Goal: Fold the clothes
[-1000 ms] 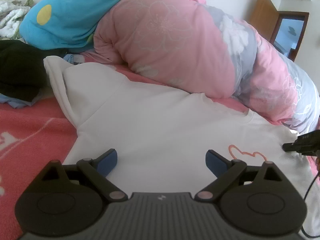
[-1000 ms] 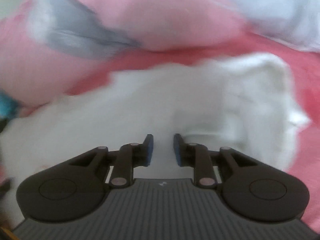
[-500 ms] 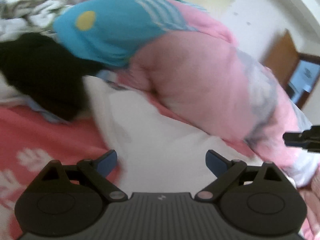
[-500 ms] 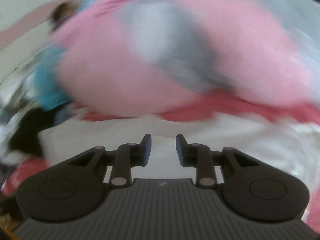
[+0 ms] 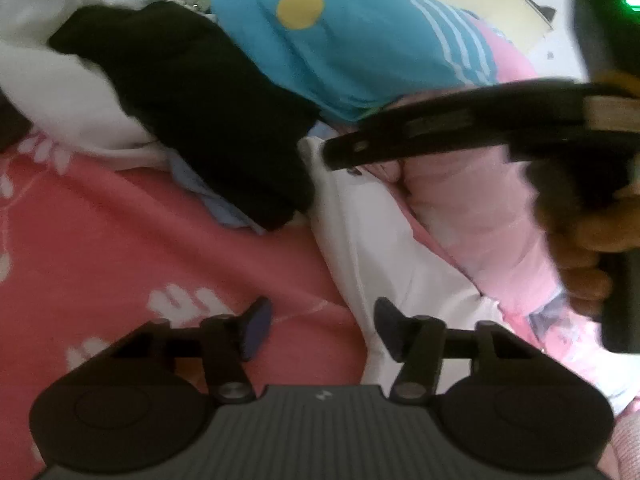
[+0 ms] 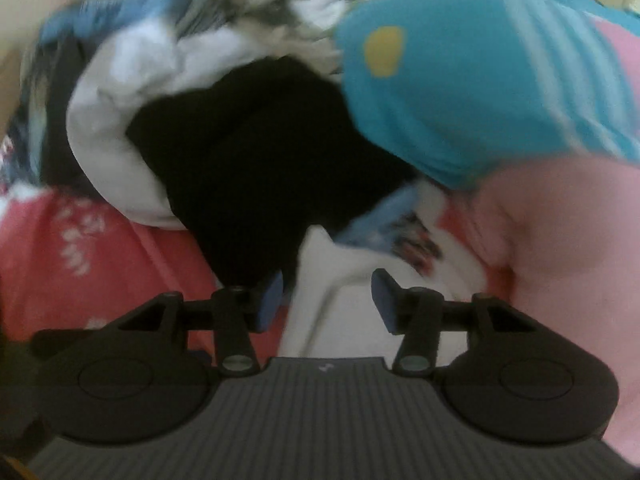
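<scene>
A white garment [image 5: 376, 240] lies flat on the red bed sheet [image 5: 160, 248]. Its left edge runs between the fingers of my left gripper [image 5: 322, 330], whose jaws are closing; the right finger is over the cloth and the left finger over the sheet, with the pads not pressing. My right gripper [image 6: 326, 300] hovers at the garment's far corner [image 6: 320, 256]. Its jaws are opening with the white cloth between them, untouched by the pads. In the left wrist view the right gripper [image 5: 344, 152] shows side-on, held by a hand [image 5: 580, 248].
A black garment [image 5: 208, 112] lies heaped just left of the white corner, over a light blue cloth [image 5: 224, 208]. Behind are a turquoise garment with a yellow dot [image 5: 360, 32], a bulky pink quilt [image 5: 480, 200] along the garment's far side, and white laundry [image 6: 132, 92].
My left gripper swung left from the garment's middle to its left edge and its jaws narrowed. The right gripper swept from the garment's right end to the far-left corner and its shut jaws parted.
</scene>
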